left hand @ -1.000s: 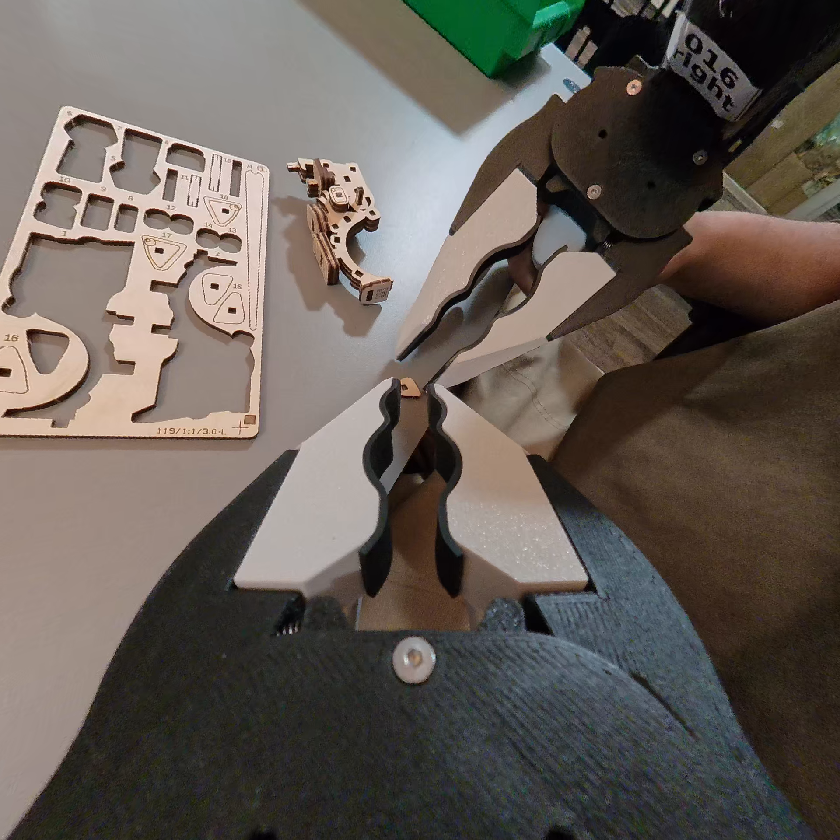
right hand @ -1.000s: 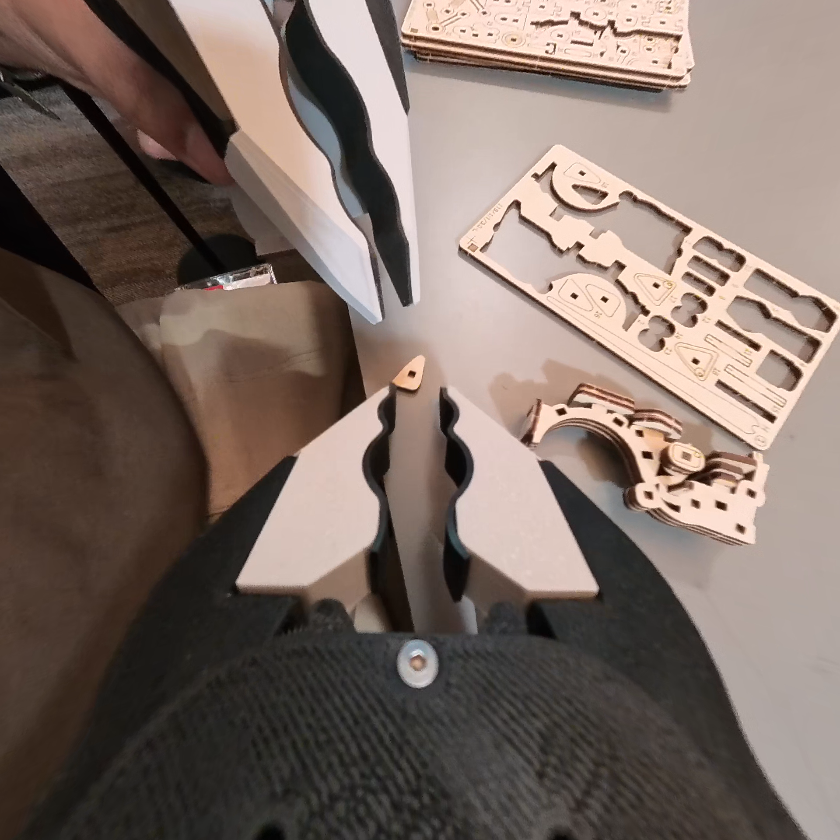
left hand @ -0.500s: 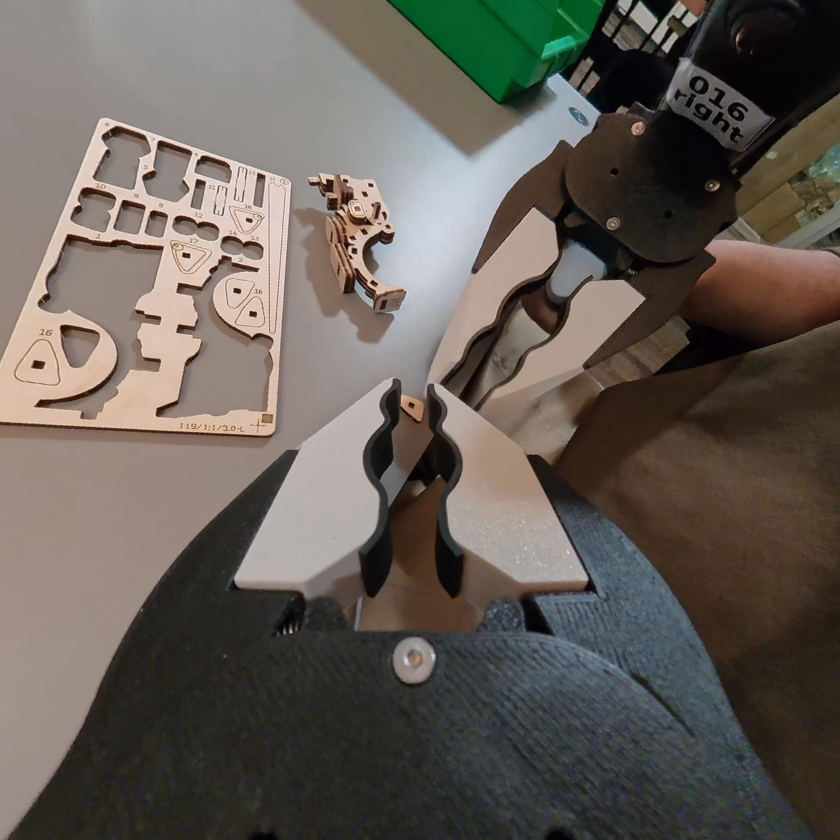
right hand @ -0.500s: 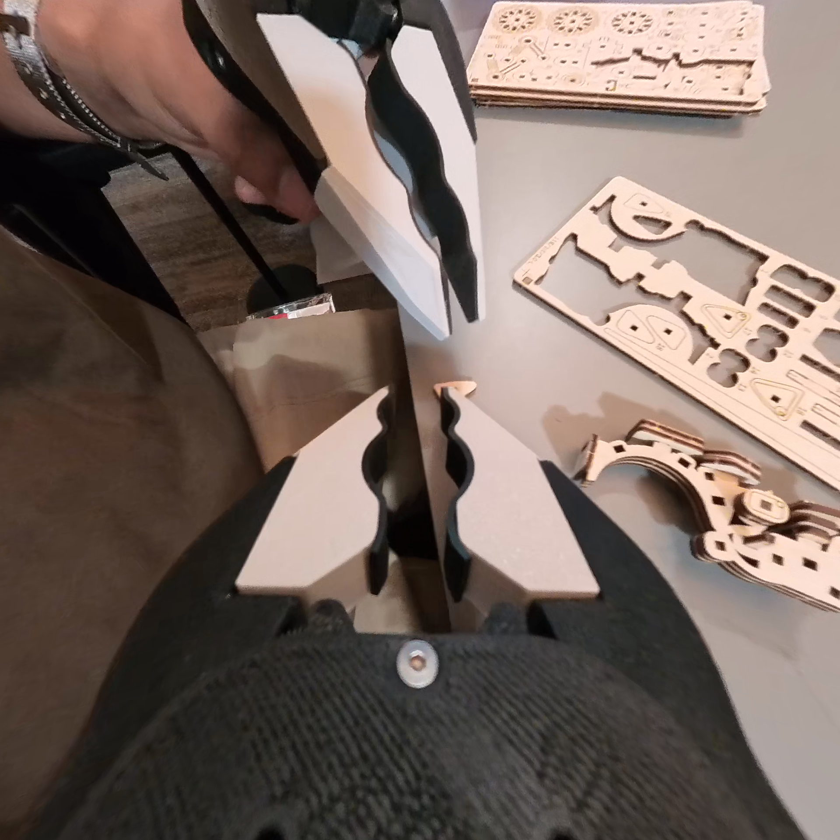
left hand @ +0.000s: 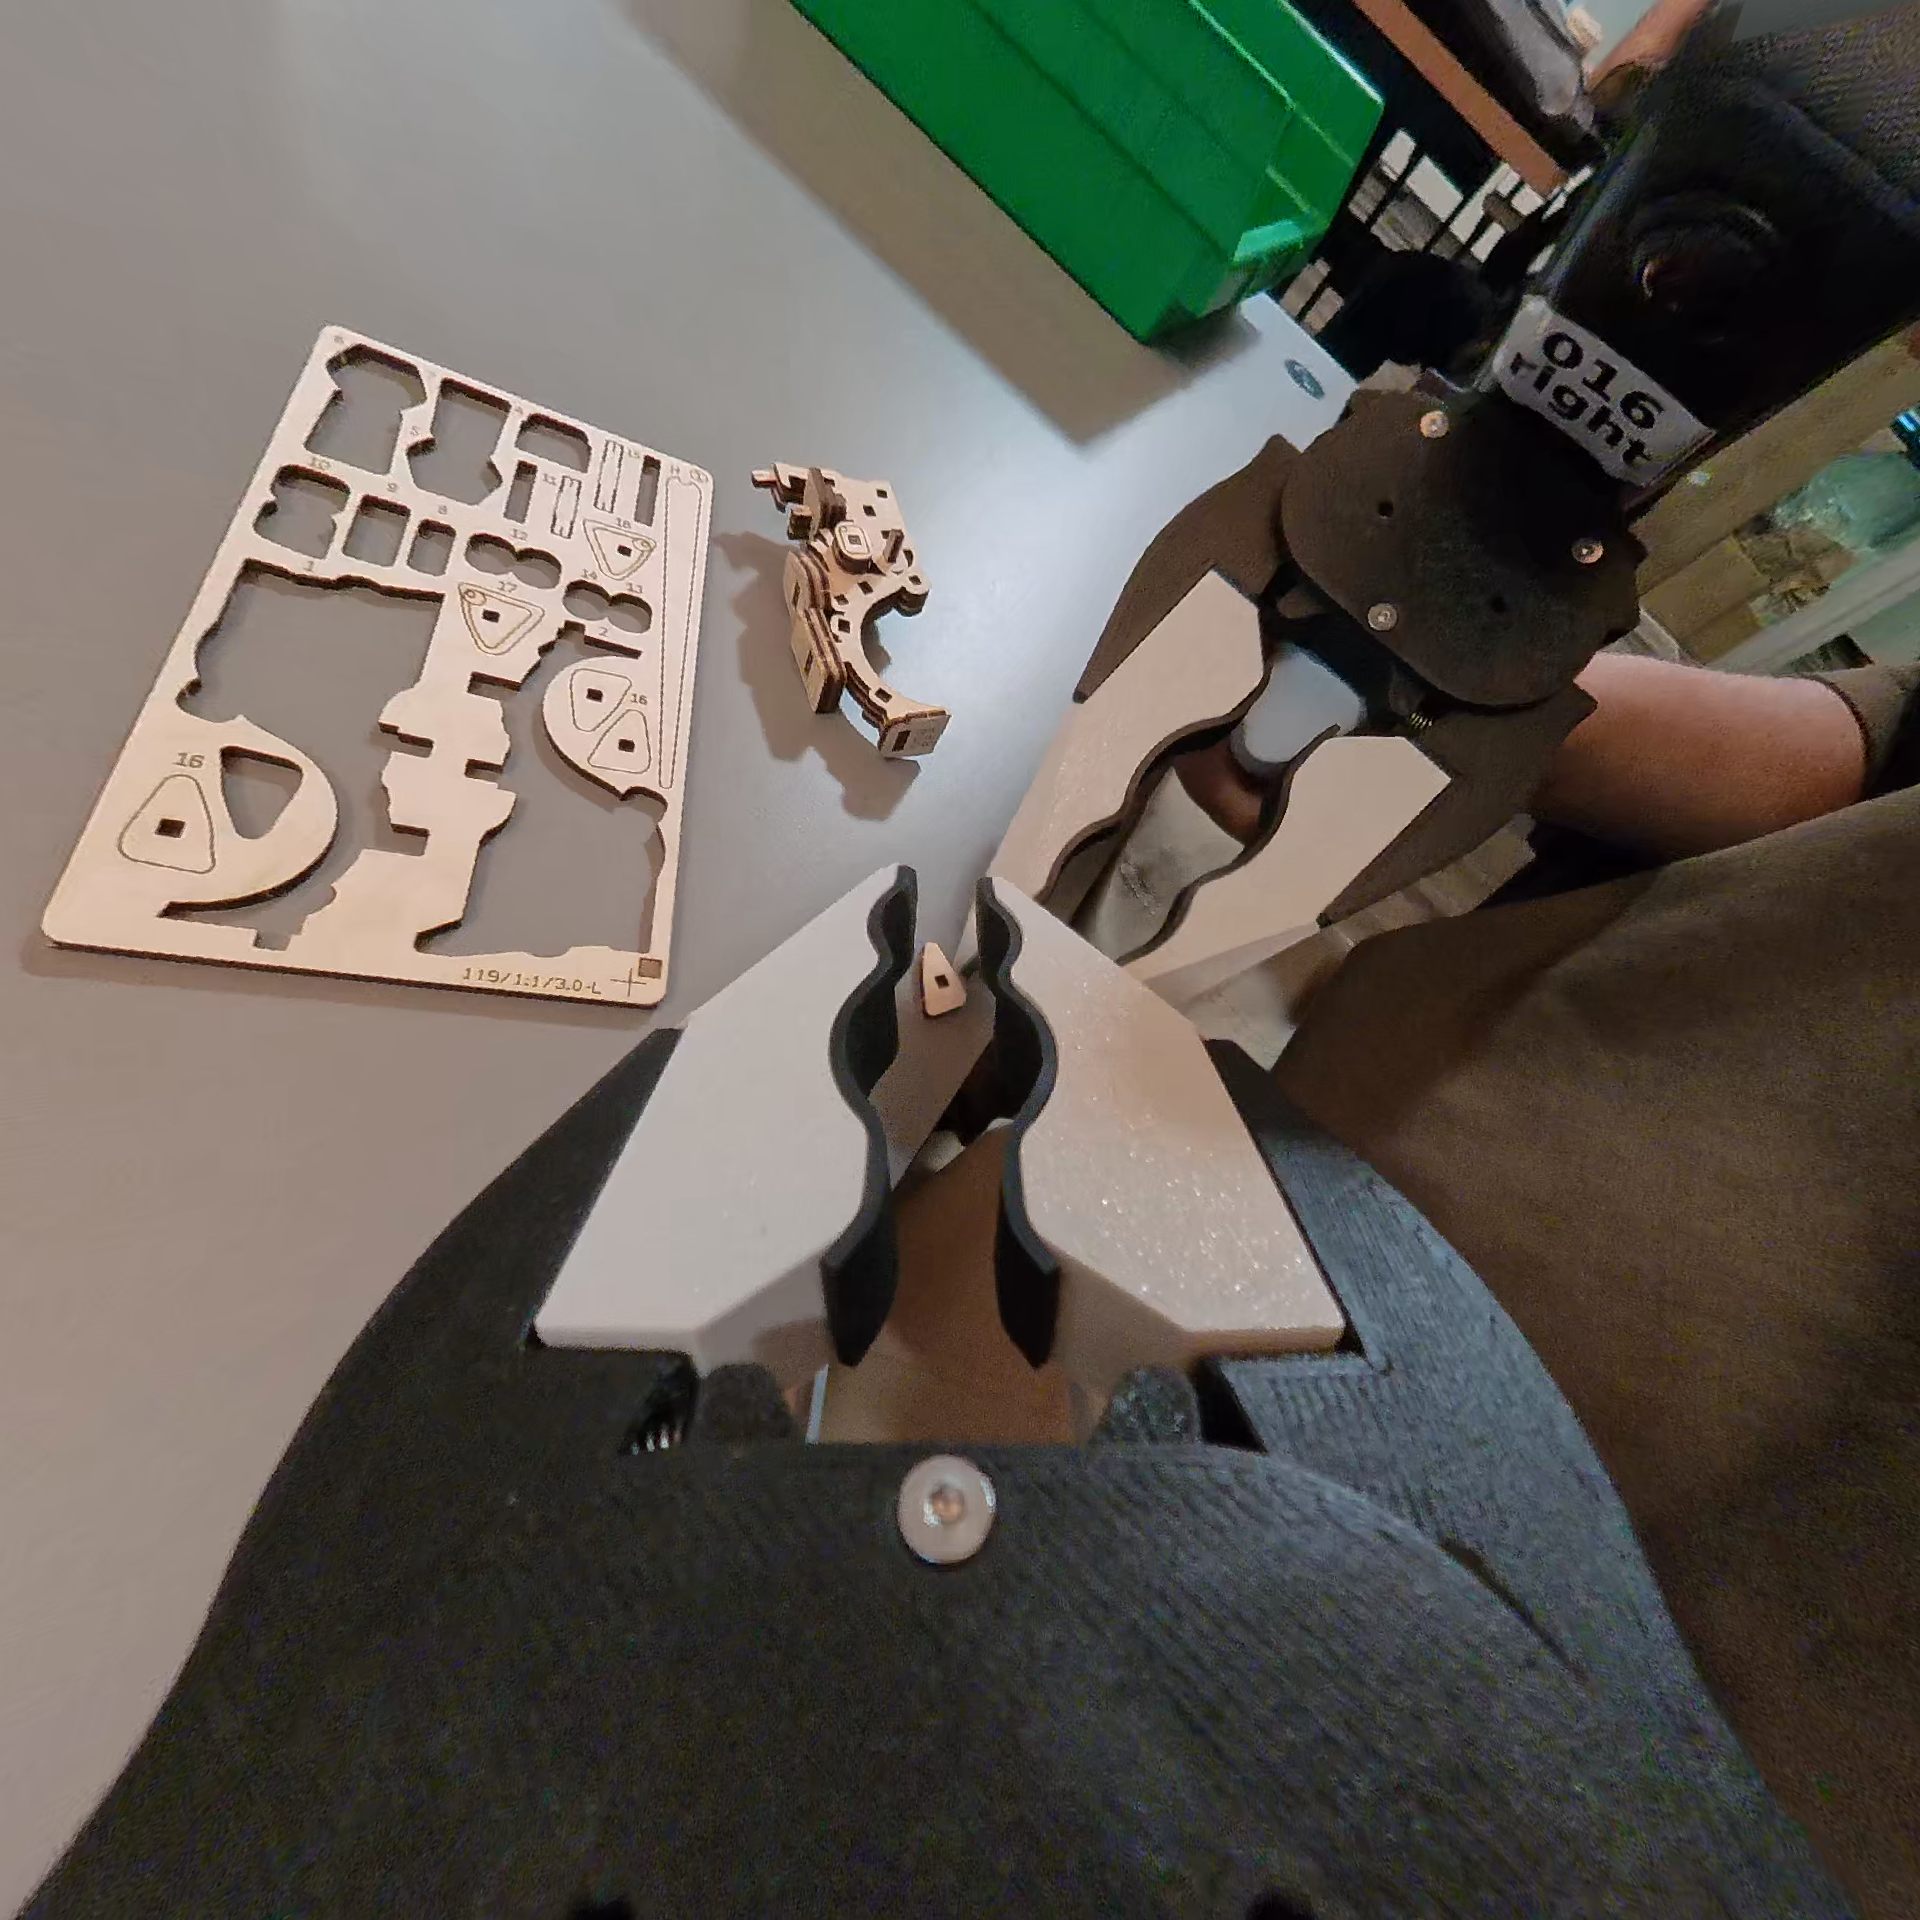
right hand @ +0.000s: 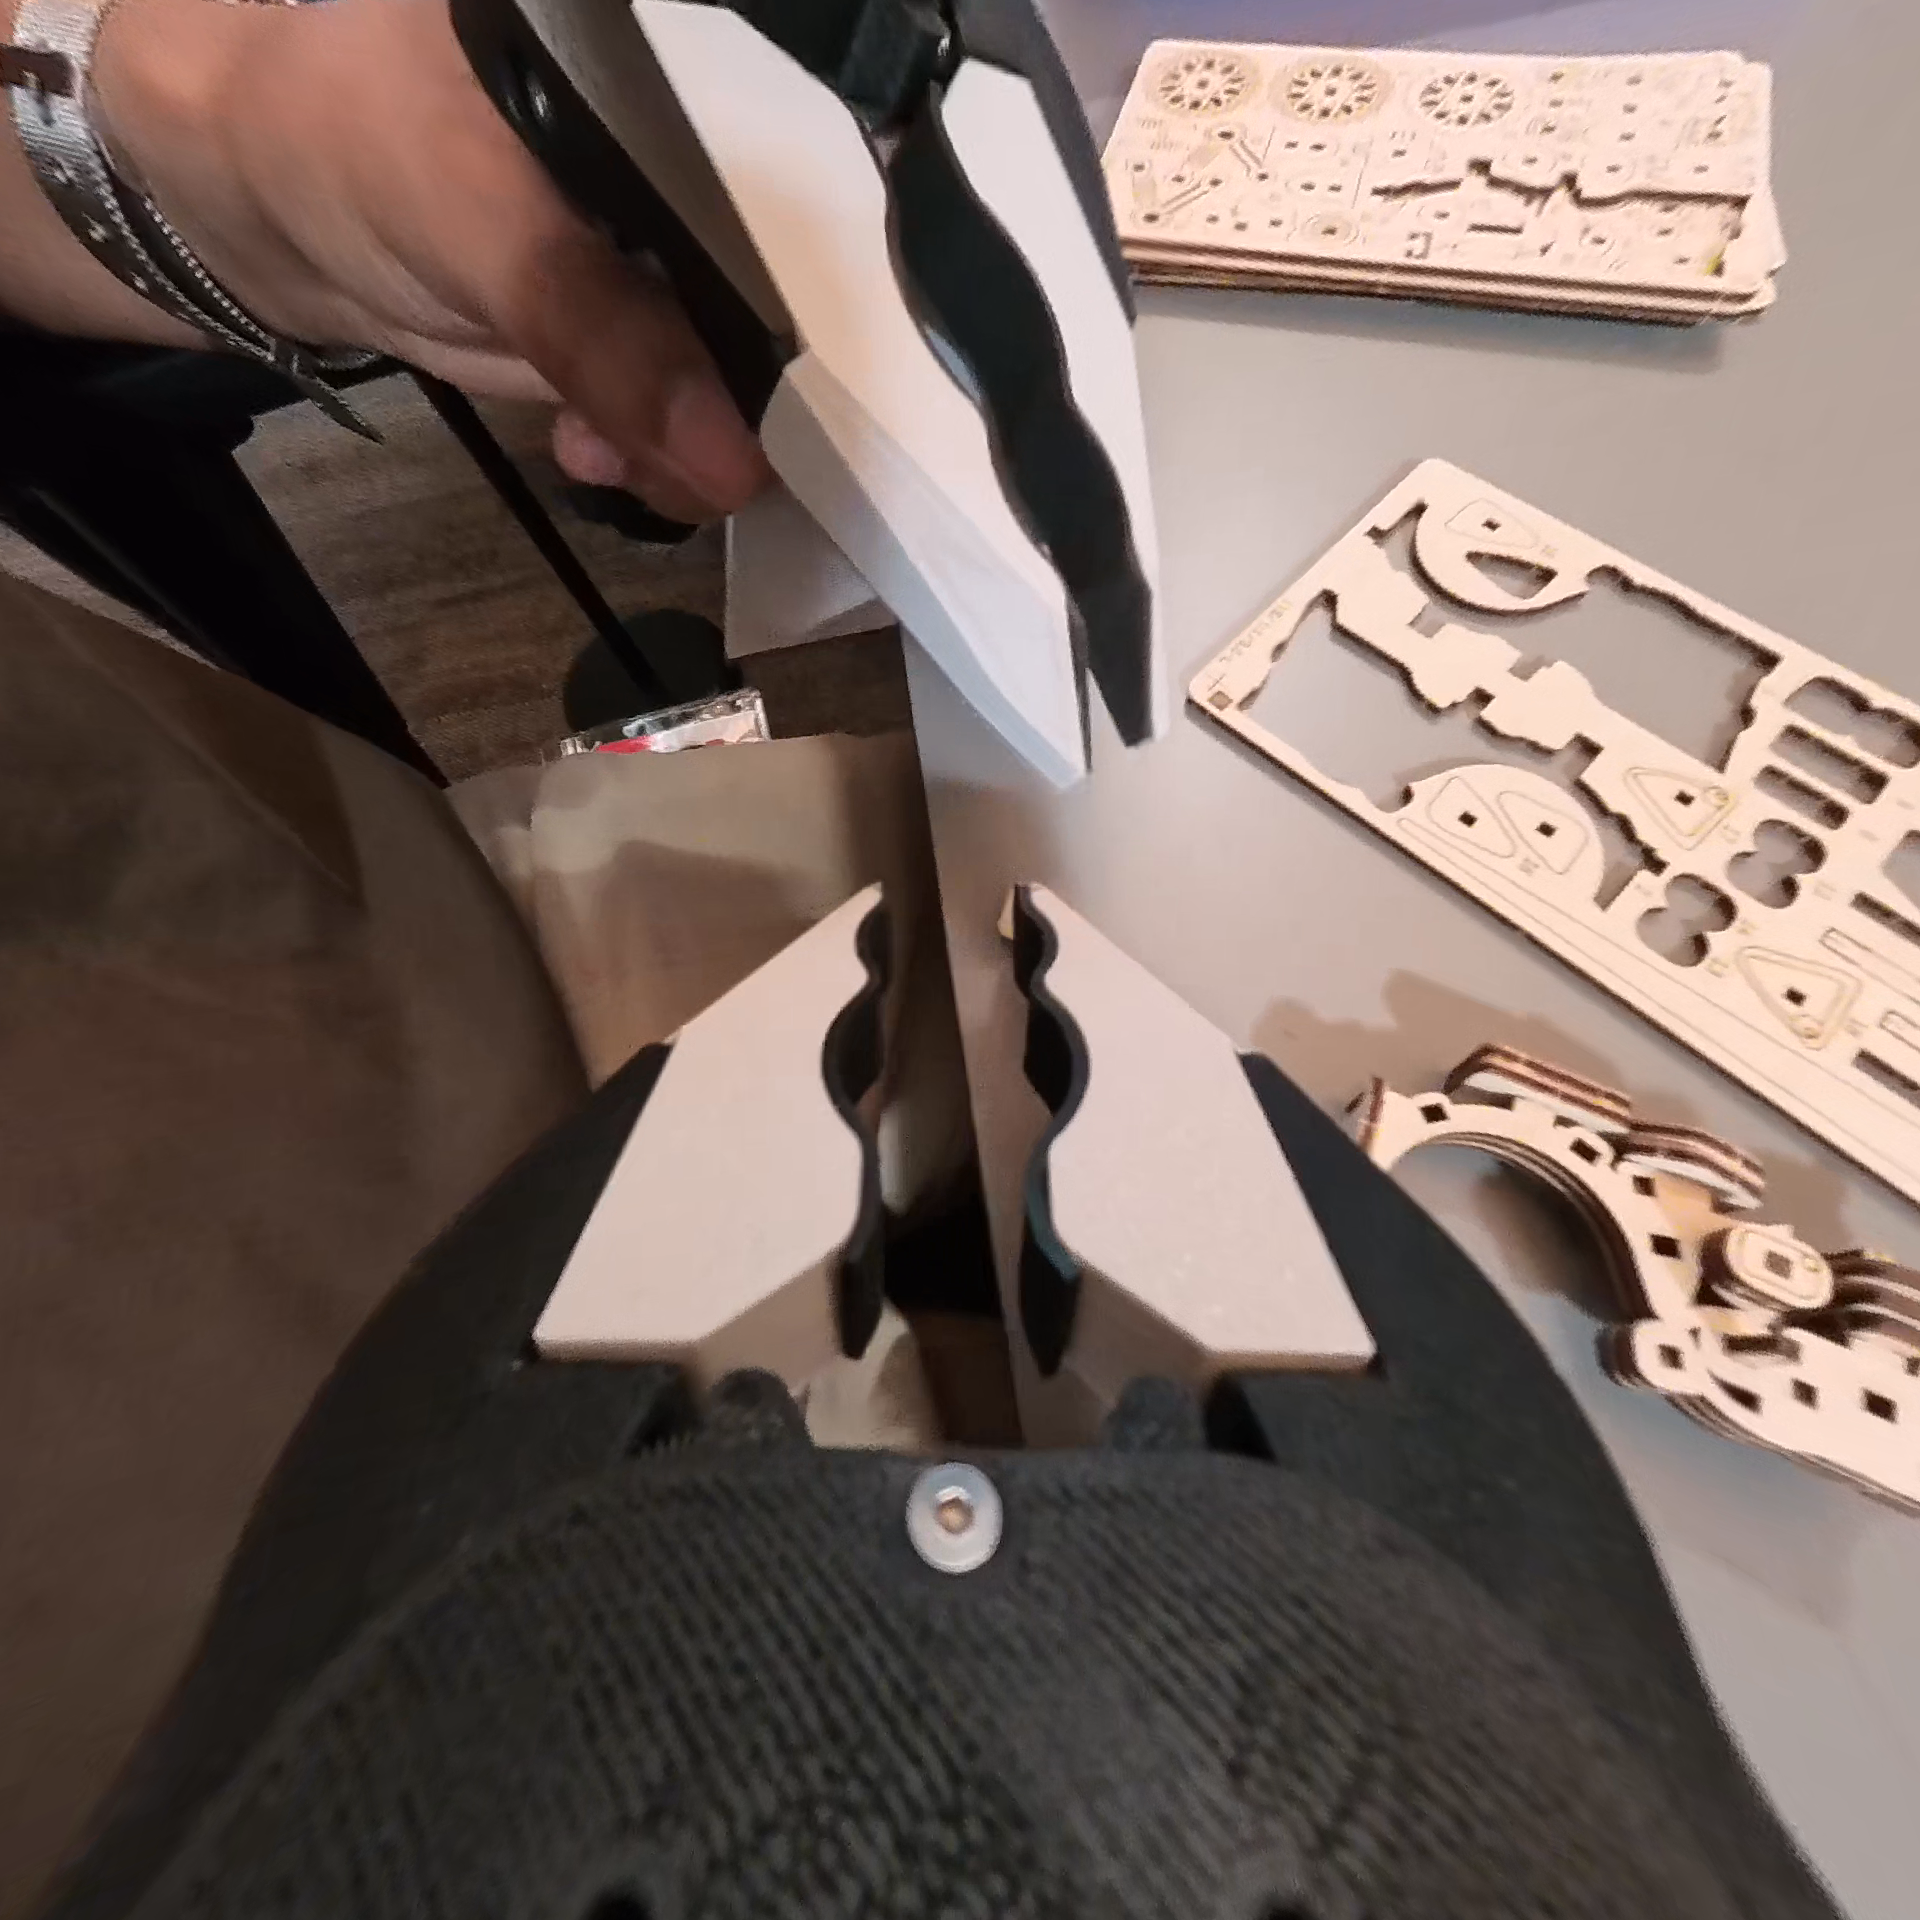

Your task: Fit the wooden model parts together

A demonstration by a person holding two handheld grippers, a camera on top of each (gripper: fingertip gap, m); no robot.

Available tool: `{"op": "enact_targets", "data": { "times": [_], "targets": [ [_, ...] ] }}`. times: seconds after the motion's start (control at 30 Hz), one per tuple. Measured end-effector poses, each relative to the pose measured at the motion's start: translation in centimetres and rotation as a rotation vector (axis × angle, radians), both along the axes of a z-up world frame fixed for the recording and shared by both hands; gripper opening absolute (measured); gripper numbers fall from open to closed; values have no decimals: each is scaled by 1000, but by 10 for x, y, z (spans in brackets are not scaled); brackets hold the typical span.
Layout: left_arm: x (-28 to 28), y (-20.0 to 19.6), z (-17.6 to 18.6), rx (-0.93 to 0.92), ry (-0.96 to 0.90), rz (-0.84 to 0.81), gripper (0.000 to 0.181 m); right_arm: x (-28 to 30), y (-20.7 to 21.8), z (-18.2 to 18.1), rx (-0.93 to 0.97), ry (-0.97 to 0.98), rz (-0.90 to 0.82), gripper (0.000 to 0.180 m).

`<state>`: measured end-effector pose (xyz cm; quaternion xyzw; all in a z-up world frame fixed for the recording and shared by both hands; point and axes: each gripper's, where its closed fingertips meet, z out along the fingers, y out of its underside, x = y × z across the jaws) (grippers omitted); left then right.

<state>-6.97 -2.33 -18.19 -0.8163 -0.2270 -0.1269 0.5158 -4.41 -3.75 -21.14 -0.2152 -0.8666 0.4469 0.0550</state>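
The grey worktop (left hand: 312, 1195) carries everything. Landmark: the punched-out wooden sheet (left hand: 405, 686) lying flat on it. A green box (left hand: 1122, 156) sits well beyond the sheet, at the worktop's far edge. A stack of uncut wooden sheets (right hand: 1444, 177) lies apart from it, farther along the worktop. Just beside the sheet's long edge rests the part-built wooden model (left hand: 852, 613), on its side. Near the sheet's printed corner, at the worktop's edge, the left gripper (left hand: 940, 925) has its fingers narrowly parted around a small triangular wooden piece (left hand: 940, 982) lying between them, not pinched. The right gripper (right hand: 951, 914) is close by, its fingers likewise slightly parted and empty.
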Motion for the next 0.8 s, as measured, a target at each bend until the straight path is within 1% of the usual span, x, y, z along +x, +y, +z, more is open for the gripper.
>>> {"op": "enact_targets", "data": {
  "times": [0.07,0.13,0.17,0.27,0.33,0.4,0.47,0.53,0.73,0.8],
  "targets": [
    [-2,-1,2,13,-9,10,9,-6,4,2,4,31,-17,19],
    [-2,-1,2,20,-25,11,9,-12,7,2,19,50,-36,6],
    [-2,-1,1,23,-34,8,9,-16,9,1,33,60,-42,4],
    [0,0,2,31,-47,-2,9,-18,12,-5,85,84,-19,8],
    [0,0,2,29,-43,-5,9,-16,11,-7,88,63,-2,13],
    [1,0,1,26,-43,-10,9,-16,10,-8,89,51,2,14],
    [2,0,1,27,-45,-14,9,-15,10,-8,87,44,5,13],
    [3,0,1,26,-43,-16,9,-15,10,-8,87,39,1,7],
    [1,-1,-2,11,-35,-11,9,-6,24,-9,115,19,-59,5],
    [0,-1,-3,13,-39,-7,9,-3,26,-8,120,32,-66,14]
  ]
}}
